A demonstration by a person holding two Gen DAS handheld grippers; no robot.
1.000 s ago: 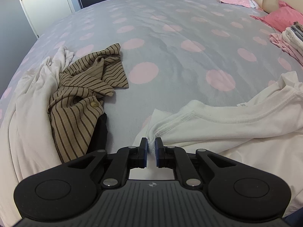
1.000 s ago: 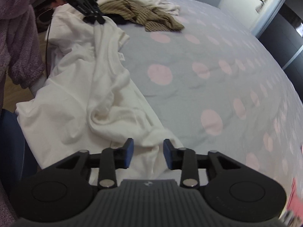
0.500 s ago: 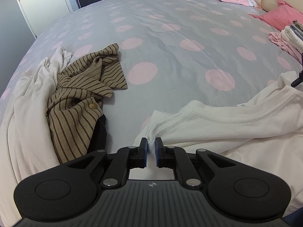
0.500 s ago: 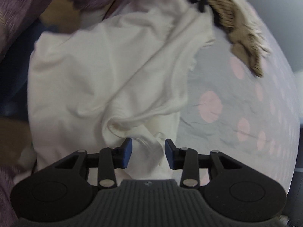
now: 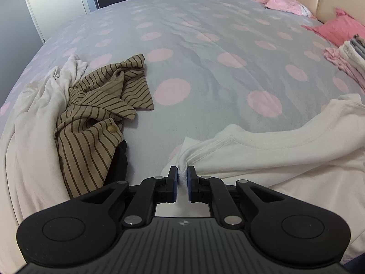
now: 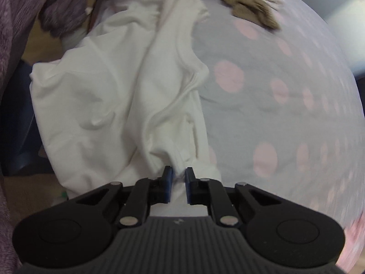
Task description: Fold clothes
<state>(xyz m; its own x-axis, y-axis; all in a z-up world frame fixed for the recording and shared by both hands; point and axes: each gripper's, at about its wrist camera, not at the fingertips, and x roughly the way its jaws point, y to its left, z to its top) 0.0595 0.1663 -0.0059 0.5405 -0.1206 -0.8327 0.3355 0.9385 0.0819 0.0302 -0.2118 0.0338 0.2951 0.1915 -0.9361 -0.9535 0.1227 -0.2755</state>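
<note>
A white T-shirt (image 5: 273, 150) lies spread along the near edge of a grey bedspread (image 5: 205, 73) with pink dots. My left gripper (image 5: 181, 174) is shut on a bunched corner of the shirt by the neckline seam. In the right wrist view the same shirt (image 6: 118, 96) stretches away from me, rumpled. My right gripper (image 6: 178, 177) points steeply down at the shirt's near end. Its jaws are closing, with a pinch of white fabric between the blue pads.
A brown striped shirt (image 5: 98, 118) lies crumpled at the left over a dark garment (image 5: 118, 162), beside a cream garment (image 5: 29, 125). Folded clothes (image 5: 351, 54) and pink pillows (image 5: 285, 0) sit far right. A person's purple fleece sleeve (image 6: 18, 22) is at the bed's edge.
My right gripper swung over the shirt and its jaws narrowed from wide apart onto a fold of white fabric. My left gripper has kept its grip and its place.
</note>
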